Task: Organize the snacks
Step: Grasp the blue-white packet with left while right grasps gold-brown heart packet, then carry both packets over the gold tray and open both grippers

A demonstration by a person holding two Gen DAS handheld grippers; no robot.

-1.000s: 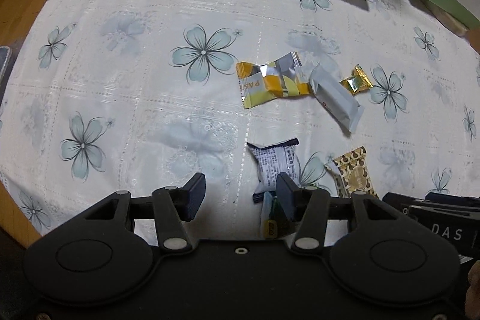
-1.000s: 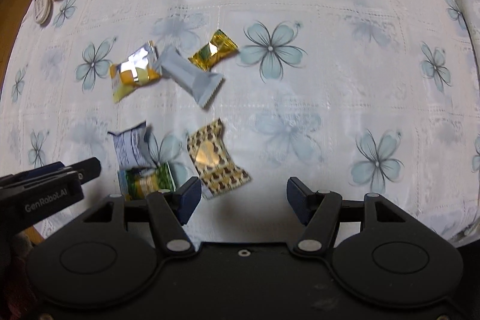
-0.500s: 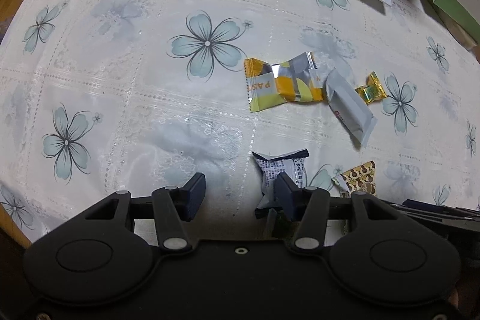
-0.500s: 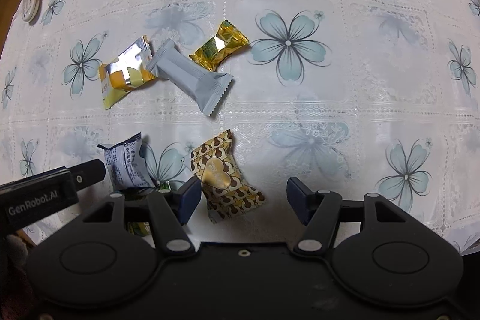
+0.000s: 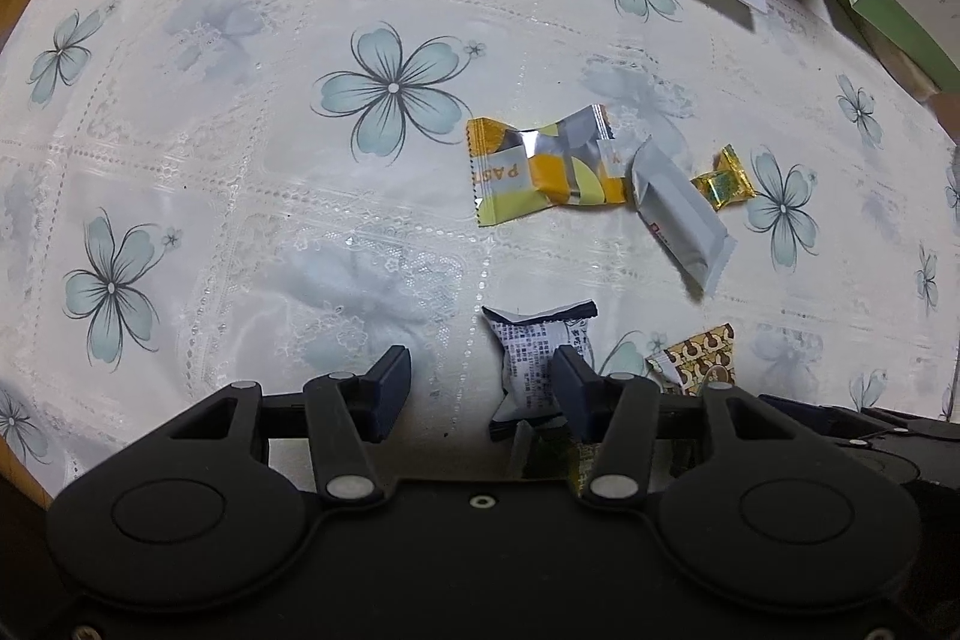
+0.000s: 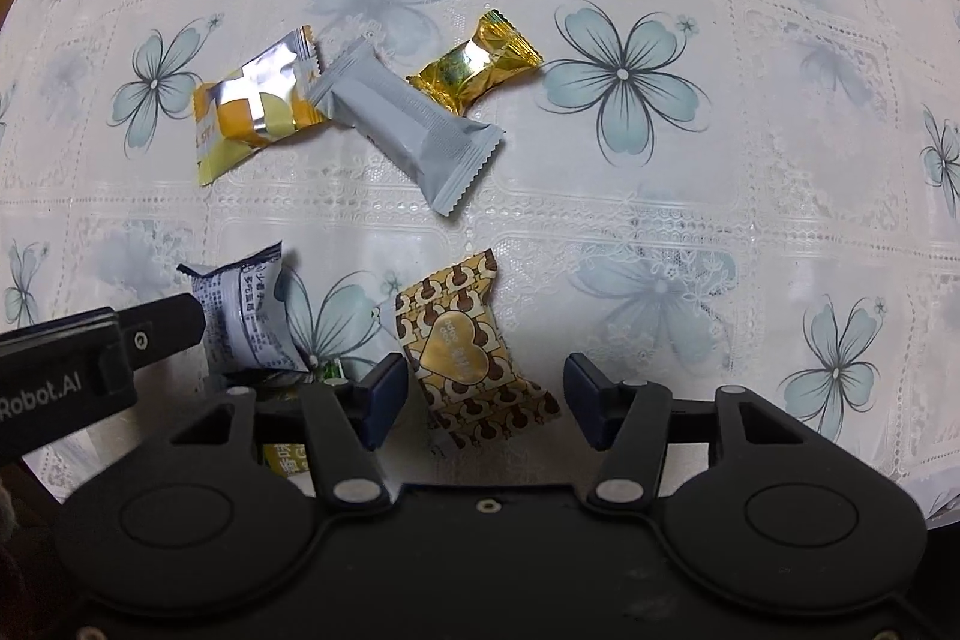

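We're over the tablecloth [image 6: 660, 196], both grippers spread wide, gripping nothing. Right gripper [image 6: 485, 394] straddles the brown heart packet [image 6: 465, 352]: let's centre it, then pinch its middle. Left gripper [image 5: 480, 388] sits beside the white printed packet [image 5: 534, 358].

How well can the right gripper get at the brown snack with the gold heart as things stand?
Probably well. The right gripper is open, and the brown snack lies flat on the tablecloth partly between its fingers, with nothing on top of it.
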